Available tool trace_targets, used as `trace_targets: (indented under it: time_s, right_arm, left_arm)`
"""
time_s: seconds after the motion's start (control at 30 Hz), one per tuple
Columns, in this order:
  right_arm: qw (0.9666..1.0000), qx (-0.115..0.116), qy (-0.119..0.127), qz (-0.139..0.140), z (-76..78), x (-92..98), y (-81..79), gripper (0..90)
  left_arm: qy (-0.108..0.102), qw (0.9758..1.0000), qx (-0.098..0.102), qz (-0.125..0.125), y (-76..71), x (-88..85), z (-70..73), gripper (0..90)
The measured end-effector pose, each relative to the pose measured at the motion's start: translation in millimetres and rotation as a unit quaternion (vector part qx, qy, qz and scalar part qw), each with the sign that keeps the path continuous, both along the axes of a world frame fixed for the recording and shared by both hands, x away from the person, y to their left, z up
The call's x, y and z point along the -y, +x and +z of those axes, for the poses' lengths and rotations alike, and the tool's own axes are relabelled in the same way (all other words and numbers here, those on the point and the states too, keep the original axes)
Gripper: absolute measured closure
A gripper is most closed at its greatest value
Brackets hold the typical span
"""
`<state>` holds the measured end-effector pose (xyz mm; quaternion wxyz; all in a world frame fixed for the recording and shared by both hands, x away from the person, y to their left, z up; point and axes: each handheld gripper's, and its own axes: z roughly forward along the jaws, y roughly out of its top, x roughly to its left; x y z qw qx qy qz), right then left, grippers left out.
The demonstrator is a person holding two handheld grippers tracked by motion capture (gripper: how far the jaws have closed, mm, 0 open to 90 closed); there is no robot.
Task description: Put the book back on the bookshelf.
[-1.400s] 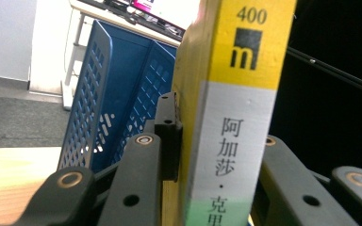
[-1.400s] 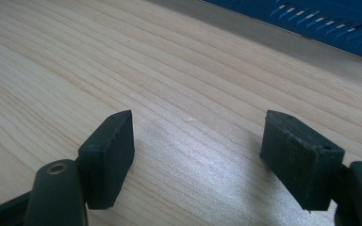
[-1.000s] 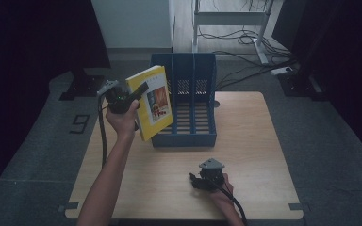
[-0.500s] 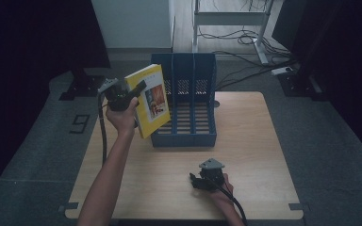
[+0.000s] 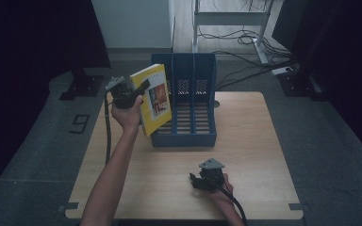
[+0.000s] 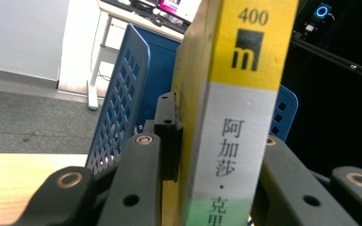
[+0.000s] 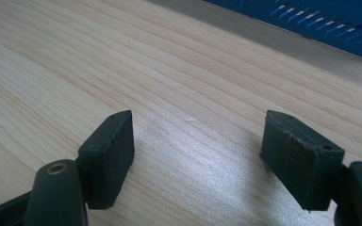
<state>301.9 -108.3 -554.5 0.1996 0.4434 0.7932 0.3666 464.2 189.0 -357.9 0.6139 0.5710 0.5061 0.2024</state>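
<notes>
Left gripper (image 5: pixel 139 89) clamps thick yellow paperback book (image 5: pixel 154 98), upright, raised over table. Blue plastic three-slot file rack (image 5: pixel 185 134) just beyond and right of it, slots parallel to book. Right gripper (image 7: pixel 195 155) jaws wide, empty, resting on light wooden table (image 5: pixel 259 155).

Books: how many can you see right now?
1. The yellow book is clamped in the left gripper, held at the blue rack's left side. None visible inside the rack.

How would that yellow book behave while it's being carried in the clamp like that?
The yellow book probably stays stiff: its thick spine shows no sag between the left gripper jaws. Held tilted by one edge, it may feel weighty and could swivel.
</notes>
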Motion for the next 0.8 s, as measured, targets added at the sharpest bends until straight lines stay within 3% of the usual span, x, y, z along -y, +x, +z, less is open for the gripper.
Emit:
trace_targets:
  time_s: [0.43, 0.8]
  right_arm:
    - [1.0, 0.0, 0.0, 0.0, 0.0, 0.0, 0.0, 25.7]
    - [1.0, -0.001, 0.0, 0.0, 0.1, 0.0, -0.1, 25.7]
  left_arm:
    - [0.009, 0.9998, 0.004, 0.016, 13.3, 9.4, -3.9, 73.7]
    - [0.021, 0.9997, 0.0, 0.014, 23.6, 18.0, -10.9, 73.8]
